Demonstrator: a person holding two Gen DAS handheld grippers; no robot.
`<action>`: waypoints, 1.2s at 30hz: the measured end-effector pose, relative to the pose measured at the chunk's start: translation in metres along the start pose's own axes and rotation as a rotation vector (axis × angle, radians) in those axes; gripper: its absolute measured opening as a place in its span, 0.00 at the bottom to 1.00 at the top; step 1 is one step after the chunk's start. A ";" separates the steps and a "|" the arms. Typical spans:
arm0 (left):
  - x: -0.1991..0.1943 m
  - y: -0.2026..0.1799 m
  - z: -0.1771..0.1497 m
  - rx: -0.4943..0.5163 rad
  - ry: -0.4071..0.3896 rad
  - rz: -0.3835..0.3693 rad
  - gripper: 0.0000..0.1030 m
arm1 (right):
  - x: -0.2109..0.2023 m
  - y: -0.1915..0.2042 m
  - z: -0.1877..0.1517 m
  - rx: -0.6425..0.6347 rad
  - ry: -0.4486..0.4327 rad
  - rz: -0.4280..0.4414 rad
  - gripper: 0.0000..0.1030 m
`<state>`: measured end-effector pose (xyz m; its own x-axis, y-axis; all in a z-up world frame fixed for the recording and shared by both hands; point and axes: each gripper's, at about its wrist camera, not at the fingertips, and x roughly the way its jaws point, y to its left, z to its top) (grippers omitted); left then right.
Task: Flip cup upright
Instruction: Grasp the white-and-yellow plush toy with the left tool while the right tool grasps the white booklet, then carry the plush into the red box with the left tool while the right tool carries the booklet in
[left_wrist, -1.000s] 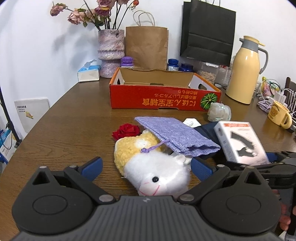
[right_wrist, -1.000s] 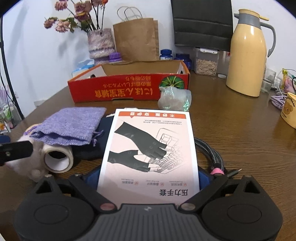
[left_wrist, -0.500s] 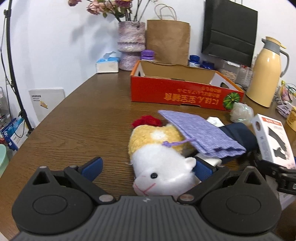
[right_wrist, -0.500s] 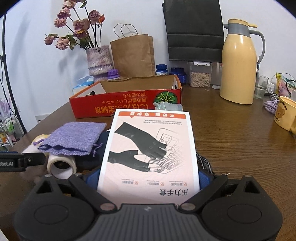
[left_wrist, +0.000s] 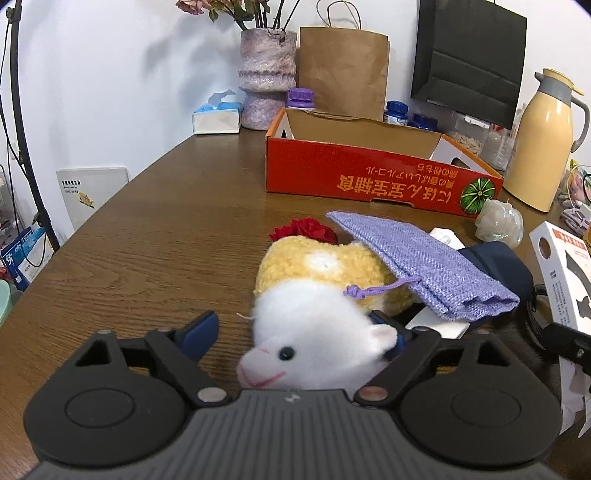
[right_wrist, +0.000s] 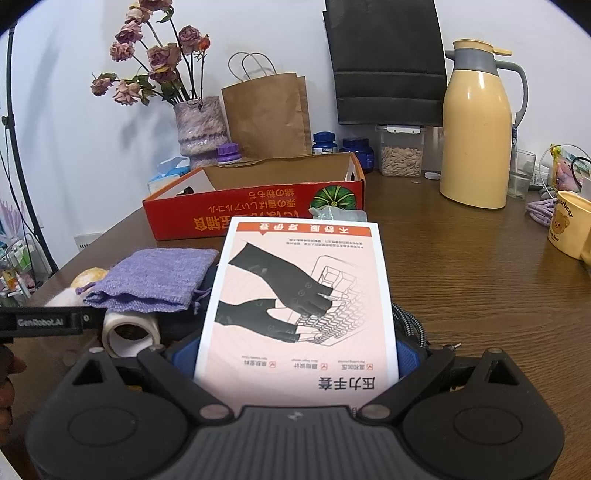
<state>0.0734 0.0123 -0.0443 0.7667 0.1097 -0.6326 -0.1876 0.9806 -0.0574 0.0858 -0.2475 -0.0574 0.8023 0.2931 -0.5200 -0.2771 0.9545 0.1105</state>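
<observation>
My left tool (left_wrist: 299, 328) is closing around the plush hamster (left_wrist: 321, 325) on the table (left_wrist: 155, 236); its right pad touches the white fur, while its left pad stands clear of the toy. My right tool (right_wrist: 295, 356) pinches the white glove box (right_wrist: 299, 306) between its blue pads, holding it raised above the table. A purple pouch (left_wrist: 421, 266) lies across the hamster's yellow back, with a roll of tape (right_wrist: 131, 332) just beside it. The cup (right_wrist: 570, 229), yellow with a bear print, stands at the far right, well apart from both tools; I cannot tell which way up it sits.
</observation>
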 end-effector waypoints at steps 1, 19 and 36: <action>0.001 0.000 0.000 0.001 0.001 -0.003 0.78 | 0.000 0.000 0.000 0.000 0.000 0.000 0.94; -0.015 0.017 0.001 -0.014 -0.047 -0.002 0.53 | -0.010 0.004 0.002 -0.002 -0.024 -0.004 0.94; -0.054 0.039 0.031 -0.047 -0.184 -0.019 0.53 | -0.026 0.027 0.018 -0.042 -0.079 0.003 0.94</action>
<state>0.0436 0.0495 0.0120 0.8688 0.1232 -0.4796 -0.1972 0.9745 -0.1069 0.0668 -0.2278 -0.0259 0.8400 0.3014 -0.4513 -0.3005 0.9508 0.0756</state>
